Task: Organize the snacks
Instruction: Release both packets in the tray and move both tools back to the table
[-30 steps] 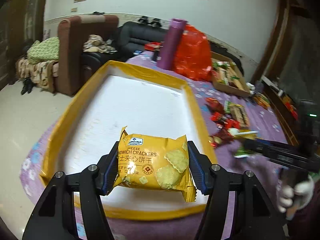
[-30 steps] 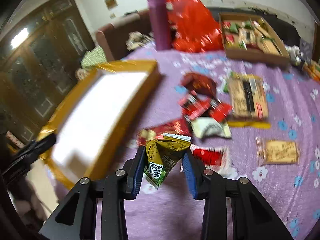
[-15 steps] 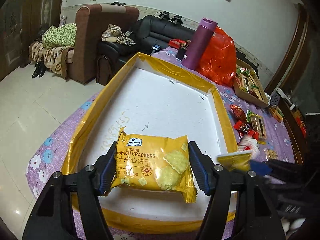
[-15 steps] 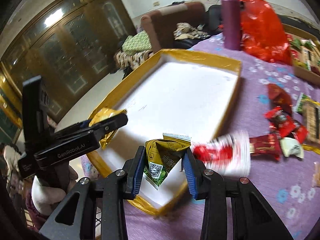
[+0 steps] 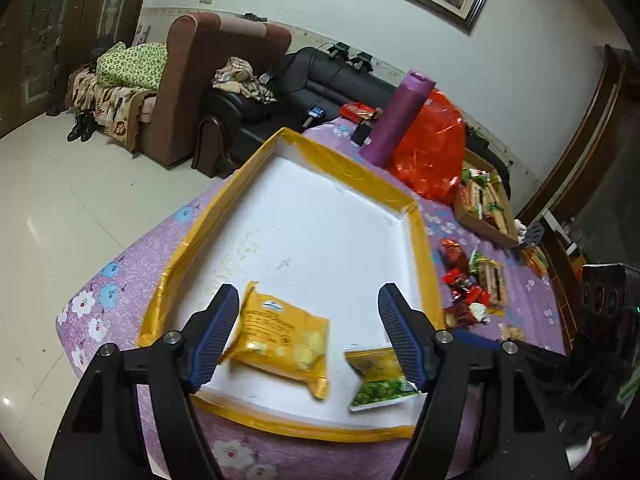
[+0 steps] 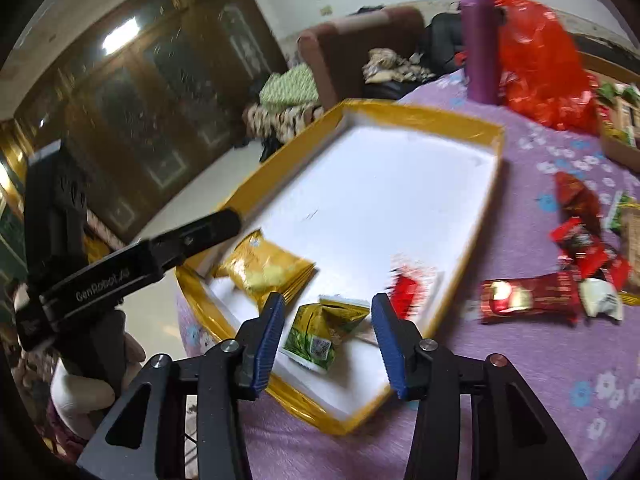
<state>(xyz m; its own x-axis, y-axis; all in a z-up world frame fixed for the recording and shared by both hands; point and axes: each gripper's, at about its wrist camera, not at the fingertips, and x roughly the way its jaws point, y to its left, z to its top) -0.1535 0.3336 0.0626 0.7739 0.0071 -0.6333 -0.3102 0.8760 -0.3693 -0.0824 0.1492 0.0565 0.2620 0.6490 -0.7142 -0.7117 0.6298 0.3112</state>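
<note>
The left gripper (image 5: pixel 308 336) is spread wide and holds nothing; the yellow cracker packet (image 5: pixel 280 344) lies between its fingers on the white floor of the tray (image 5: pixel 424 240), its print too blurred to read. The right gripper (image 6: pixel 328 338) is also wide, and the green-yellow packet (image 6: pixel 324 330), with a small QR code, lies loose between its fingers near the tray's near edge. The left tool's side reads "GenRobot". Two packets are in the tray for sure; a red blur (image 6: pixel 408 284) at its right wall I cannot place. Most of the floor is free. Loose snacks (image 6: pixel 532 296) lie on the purple cloth (image 6: pixel 520 380).
</note>
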